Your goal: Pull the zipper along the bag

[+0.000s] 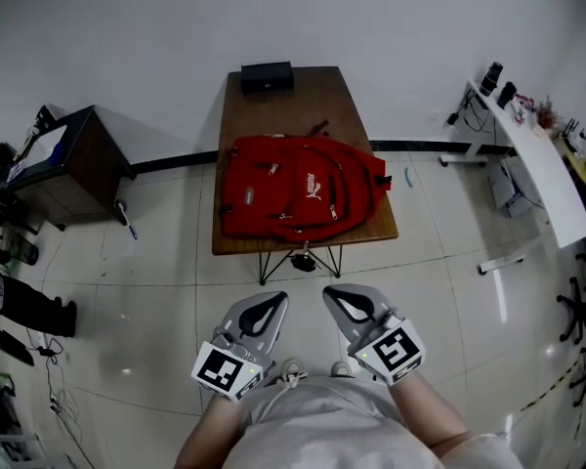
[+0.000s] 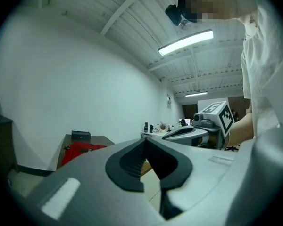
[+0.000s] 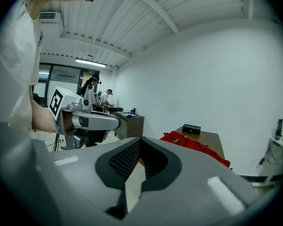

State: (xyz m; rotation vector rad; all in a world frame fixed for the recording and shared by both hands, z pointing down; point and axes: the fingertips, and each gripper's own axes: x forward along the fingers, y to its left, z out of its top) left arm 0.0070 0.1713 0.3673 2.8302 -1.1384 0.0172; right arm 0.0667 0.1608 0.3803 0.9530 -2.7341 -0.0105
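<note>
Head view, red backpack (image 1: 298, 189) flat on wooden table (image 1: 308, 91), left tool (image 1: 276, 301), right tool (image 1: 332, 295) closed, empty

Item one: red backpack (image 1: 273, 203) on the wooden table (image 1: 342, 96), with a white print (image 1: 309, 186) on its front panel that I take for a brand wordmark, seemingly "PUMA", though in the head view the letters are too small for me to confirm. Item two: black-and-white square markers, coded patterns and not letters or numbers, on the cube (image 1: 225, 369) of the left gripper (image 1: 276, 297) and the cube (image 1: 395, 350) of the right gripper (image 1: 332, 291). I can read no other text, number or sign in any view.
</note>
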